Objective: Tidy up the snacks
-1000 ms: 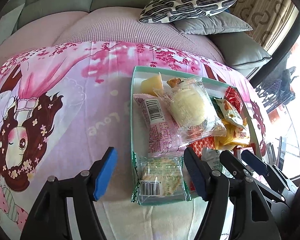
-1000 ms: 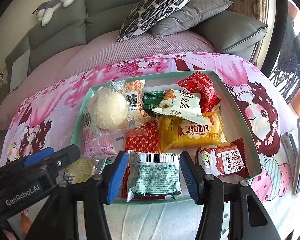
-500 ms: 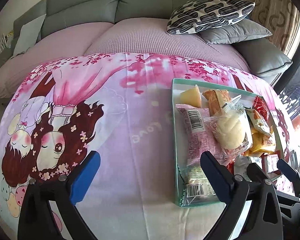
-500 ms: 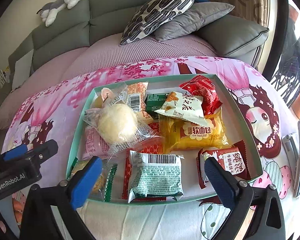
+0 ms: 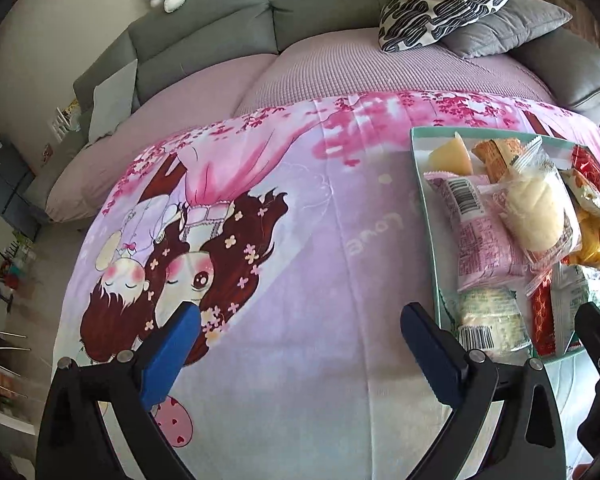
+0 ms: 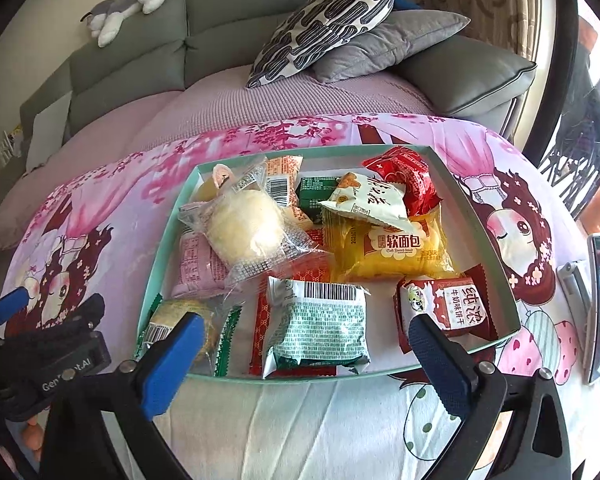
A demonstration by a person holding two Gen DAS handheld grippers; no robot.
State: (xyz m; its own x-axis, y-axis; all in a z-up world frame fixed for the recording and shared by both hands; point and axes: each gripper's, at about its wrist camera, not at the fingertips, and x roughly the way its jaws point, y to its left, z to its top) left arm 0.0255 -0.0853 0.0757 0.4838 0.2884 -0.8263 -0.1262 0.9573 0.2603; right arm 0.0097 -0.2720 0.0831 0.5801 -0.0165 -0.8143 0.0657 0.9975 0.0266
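All visible snacks sit heaped in the tray [image 6: 476,220] at frame centre; both the left gripper [image 5: 300,344] and right gripper [image 6: 304,344] gape wide, empty; sorting appears nearly complete.

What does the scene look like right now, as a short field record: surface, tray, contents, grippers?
surface: pink cartoon cloth
tray: teal tray, on the cloth
contents: wrapped snacks piled loosely; clear-wrapped bun on top at left, yellow bread pack at right, green-white packet at front
left gripper: open, empty, over bare cloth
right gripper: open, empty, at the tray's near edge
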